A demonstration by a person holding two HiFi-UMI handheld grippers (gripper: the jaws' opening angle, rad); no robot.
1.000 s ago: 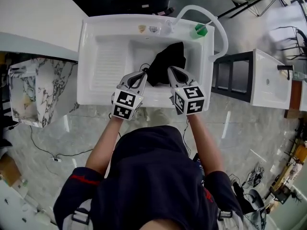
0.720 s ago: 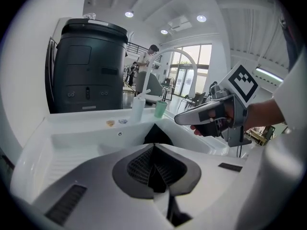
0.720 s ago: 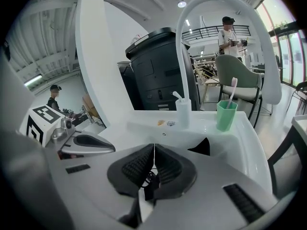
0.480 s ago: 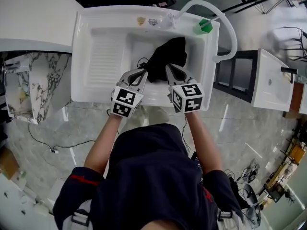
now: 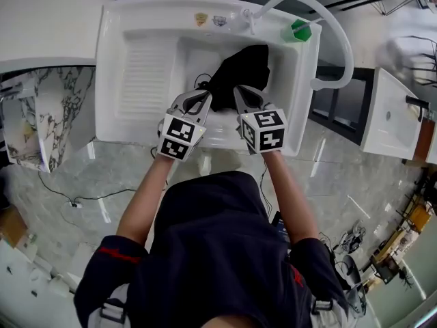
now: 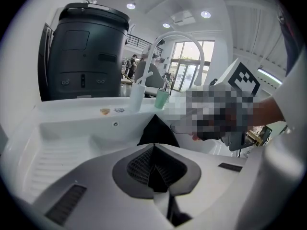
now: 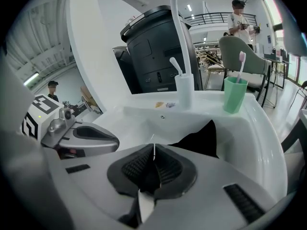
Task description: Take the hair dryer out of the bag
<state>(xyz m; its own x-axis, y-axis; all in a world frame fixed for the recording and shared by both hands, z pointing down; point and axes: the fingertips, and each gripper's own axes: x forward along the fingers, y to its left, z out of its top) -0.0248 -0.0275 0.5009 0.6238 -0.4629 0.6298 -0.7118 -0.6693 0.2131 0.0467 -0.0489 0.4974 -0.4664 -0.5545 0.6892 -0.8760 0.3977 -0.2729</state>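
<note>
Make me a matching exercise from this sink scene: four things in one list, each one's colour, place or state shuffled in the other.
Things:
1. bag
2. cup
3. hose
4. left tongs

Descriptions:
A. green, on the rim of the sink
B. white, arching over one corner
C. black, down in the basin
D. shut, at the bag's near edge

Pairs: 1-C, 2-A, 3-B, 4-D

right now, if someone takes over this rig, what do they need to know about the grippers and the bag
Left gripper: shut on the black bag, at its near edge.
Right gripper: shut on that edge too, alongside.
Bag lies in the white sink.
Done: both grips made.
Left: no hair dryer in view, likely still inside; open the bag and take it out.
</note>
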